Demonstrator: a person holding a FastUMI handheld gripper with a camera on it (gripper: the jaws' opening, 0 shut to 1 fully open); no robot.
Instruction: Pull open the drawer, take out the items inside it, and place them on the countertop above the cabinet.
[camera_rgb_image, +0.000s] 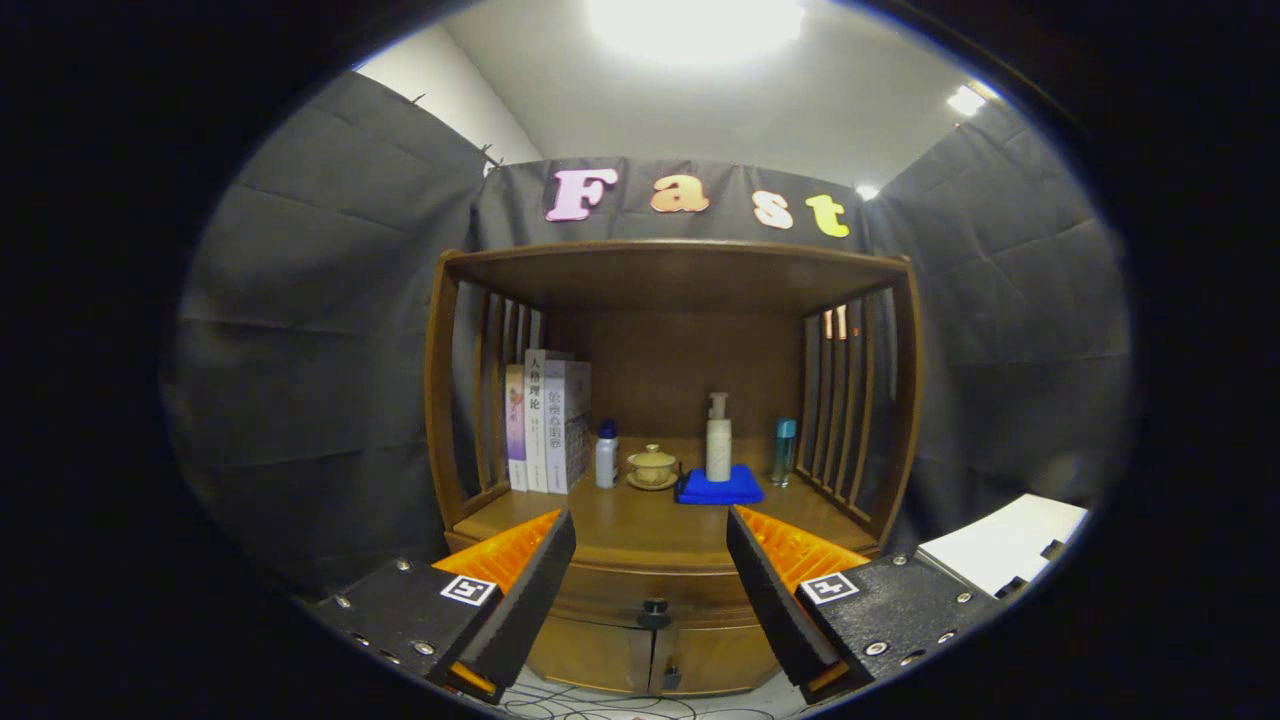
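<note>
Gripper (650, 590) spread wide, holding nothing. Drawer (640, 585) shut, dead ahead and between the fingers, its knob (654, 608) centred in the gap, not yet touched. Countertop (640, 525) just above and beyond. Probably a straight advance onto the knob next.

Staged recording booth, not a real home: dark cloth walls (330, 300) draped all round, bright ceiling light (695, 25) upper centre, one wooden cabinet (665, 400) mid-frame dressed with books (545, 420), bottles and a teacup (652, 466).
</note>
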